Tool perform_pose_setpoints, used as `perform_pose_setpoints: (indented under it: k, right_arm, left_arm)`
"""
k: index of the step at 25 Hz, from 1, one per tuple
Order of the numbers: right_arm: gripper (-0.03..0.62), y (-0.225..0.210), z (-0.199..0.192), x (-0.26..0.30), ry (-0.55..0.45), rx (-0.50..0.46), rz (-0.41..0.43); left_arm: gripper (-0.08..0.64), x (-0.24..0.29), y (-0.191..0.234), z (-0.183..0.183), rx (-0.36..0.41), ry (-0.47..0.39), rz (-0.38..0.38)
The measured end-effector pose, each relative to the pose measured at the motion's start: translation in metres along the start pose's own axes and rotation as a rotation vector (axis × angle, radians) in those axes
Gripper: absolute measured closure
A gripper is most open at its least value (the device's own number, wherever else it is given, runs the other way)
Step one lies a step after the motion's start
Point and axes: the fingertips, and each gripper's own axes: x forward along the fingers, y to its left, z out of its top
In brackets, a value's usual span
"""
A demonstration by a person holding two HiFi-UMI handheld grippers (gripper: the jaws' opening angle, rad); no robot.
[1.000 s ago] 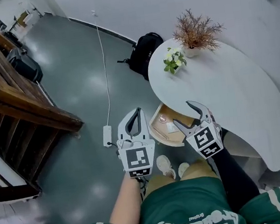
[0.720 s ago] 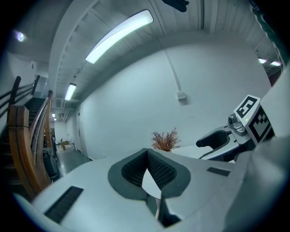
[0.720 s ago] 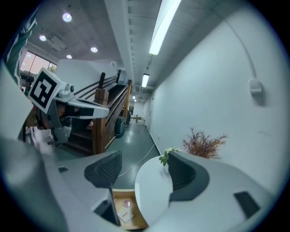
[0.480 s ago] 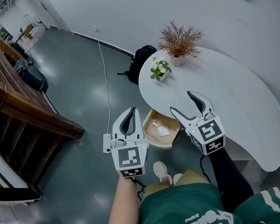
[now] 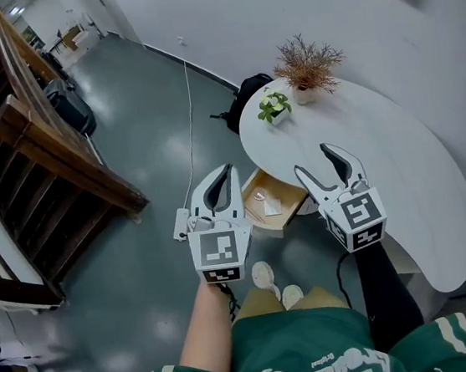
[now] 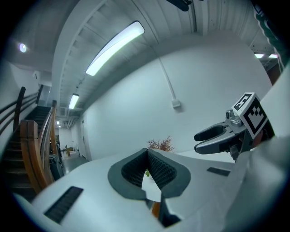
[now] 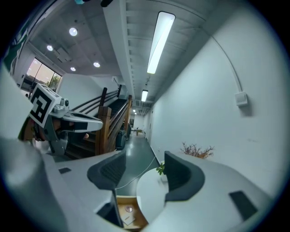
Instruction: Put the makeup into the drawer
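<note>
Both hands hover clear of open drawer (image 5: 265,223). Left gripper (image 5: 227,173) pressed together, empty. Right gripper (image 5: 312,159) spread, jaws just narrowing slightly, nothing between. Makeup (image 5: 273,206) lies inside drawer under desk (image 5: 381,154) edge: drop looks done, closing likely next.

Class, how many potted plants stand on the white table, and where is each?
2. A dried reddish-brown plant stands at the table's far end near the wall; a small green plant stands beside it, to its left at the edge. None appears hidden.
</note>
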Motion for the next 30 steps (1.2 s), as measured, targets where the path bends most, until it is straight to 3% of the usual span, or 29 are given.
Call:
perform_pose_setpoints:
  k: [4, 6, 9, 17, 30]
  right_arm:
    - [0.454, 0.008, -0.003, -0.012, 0.0, 0.008, 0.032]
    - [0.588, 0.012, -0.002, -0.019, -0.014, 0.013, 0.04]
    - [0.589, 0.017, -0.002, -0.023, -0.036, 0.019, 0.056]
    - [0.589, 0.008, 0.001, -0.031, -0.061, -0.003, -0.035]
    - [0.589, 0.014, 0.009, -0.03, -0.07, -0.008, -0.033]
  left_arm:
    - [0.56, -0.014, -0.007, 0.001, 0.006, 0.006, 0.007]
    - [0.56, -0.019, -0.01, 0.001, 0.006, 0.008, 0.006]
    - [0.56, -0.023, -0.013, -0.003, 0.009, 0.013, 0.003]
    - [0.56, -0.032, -0.008, -0.011, -0.002, 0.014, 0.034]
    - [0.56, -0.038, -0.001, -0.007, -0.014, 0.004, 0.044]
